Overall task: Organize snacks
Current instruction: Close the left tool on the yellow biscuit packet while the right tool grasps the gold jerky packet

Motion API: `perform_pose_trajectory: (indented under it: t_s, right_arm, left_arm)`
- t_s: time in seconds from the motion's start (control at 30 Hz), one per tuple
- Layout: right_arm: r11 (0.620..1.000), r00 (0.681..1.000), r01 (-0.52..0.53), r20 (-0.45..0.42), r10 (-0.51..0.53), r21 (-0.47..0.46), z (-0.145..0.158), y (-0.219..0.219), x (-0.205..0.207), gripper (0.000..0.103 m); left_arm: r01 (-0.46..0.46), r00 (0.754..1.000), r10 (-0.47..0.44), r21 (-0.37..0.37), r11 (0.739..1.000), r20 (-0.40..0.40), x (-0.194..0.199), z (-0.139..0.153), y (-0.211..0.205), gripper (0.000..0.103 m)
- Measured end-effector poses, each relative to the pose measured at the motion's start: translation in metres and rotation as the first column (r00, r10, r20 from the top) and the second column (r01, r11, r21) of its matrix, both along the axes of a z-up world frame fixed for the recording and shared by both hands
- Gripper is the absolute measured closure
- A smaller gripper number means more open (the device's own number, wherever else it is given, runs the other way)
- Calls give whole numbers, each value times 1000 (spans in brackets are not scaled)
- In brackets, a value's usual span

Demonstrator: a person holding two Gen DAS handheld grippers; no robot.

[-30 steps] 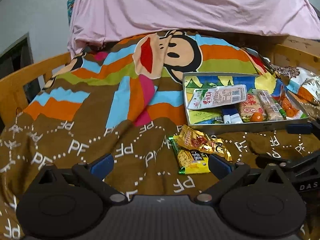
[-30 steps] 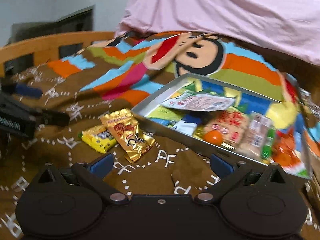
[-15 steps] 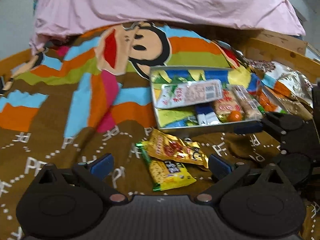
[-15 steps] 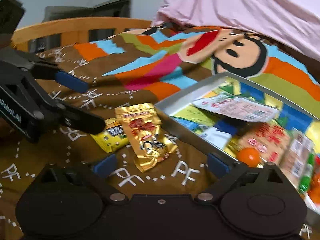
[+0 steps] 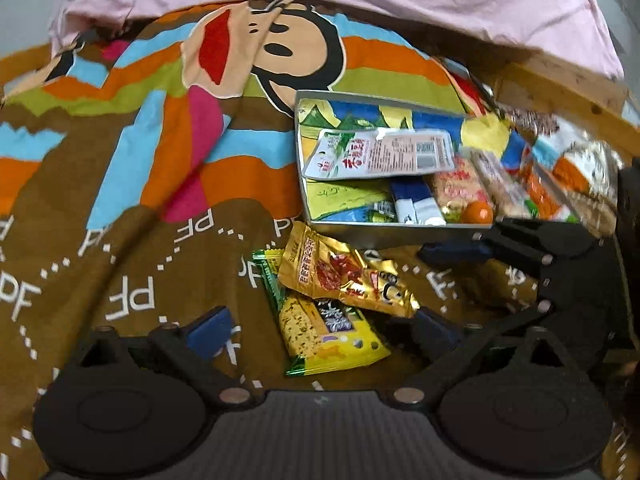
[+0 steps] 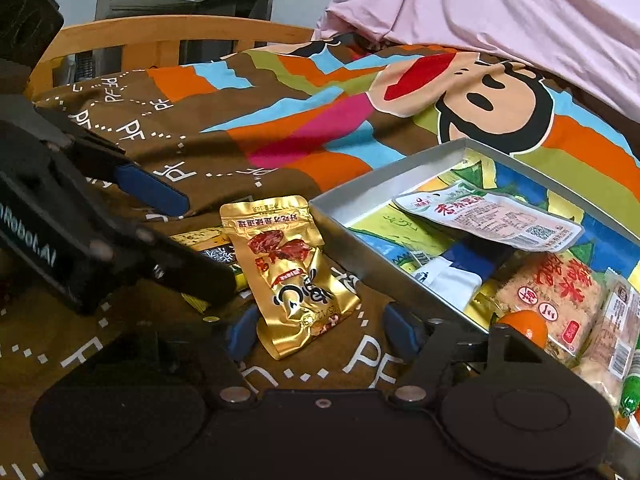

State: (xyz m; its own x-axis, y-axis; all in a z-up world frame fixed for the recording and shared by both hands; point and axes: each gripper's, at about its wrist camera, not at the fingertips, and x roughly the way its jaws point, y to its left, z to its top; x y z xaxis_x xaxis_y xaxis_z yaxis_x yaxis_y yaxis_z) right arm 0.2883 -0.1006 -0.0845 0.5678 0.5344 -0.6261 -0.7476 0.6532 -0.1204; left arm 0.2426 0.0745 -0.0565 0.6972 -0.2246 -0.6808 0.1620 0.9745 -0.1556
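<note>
Gold packet between right hand-held gripper fingers.

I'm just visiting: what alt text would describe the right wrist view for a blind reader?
A gold snack packet lies on a cartoon-print blanket between the open fingers of the right gripper. Beside it, a metal tray holds more snacks; the left gripper reaches in from the left.

Black tongs with blue pads, silver screws, white lettering.
</note>
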Motion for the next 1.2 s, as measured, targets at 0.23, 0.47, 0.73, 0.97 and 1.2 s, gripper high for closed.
perform_pose_trajectory:
  t_s: [0.23, 0.47, 0.73, 0.97, 1.2]
  right_arm:
    - [999, 1000, -24, 16, 24, -21, -3, 5, -6, 49]
    - [1000, 999, 7, -31, -6, 20, -4, 0, -2, 61]
    - [1000, 1000, 6, -9, -6, 15, -4, 0, -6, 64]
    - [999, 999, 52, -10, -53, -13, 1, -3, -14, 75]
    - [992, 993, 117, 4, -117, -54, 10, -12, -29, 77]
  left_arm:
    - [25, 999, -25, -28, 999, 28, -4, 3, -2, 15]
    - [35, 999, -35, 6, 999, 26, -5, 3, -9, 13]
    - [-30, 998, 28, -33, 999, -50, 3, -8, 4, 24]
    - [-23, 998, 25, 29, 999, -53, 3, -11, -5, 28]
    - [-26, 998, 30, 78, 997, -48, -1, -9, -17, 46]
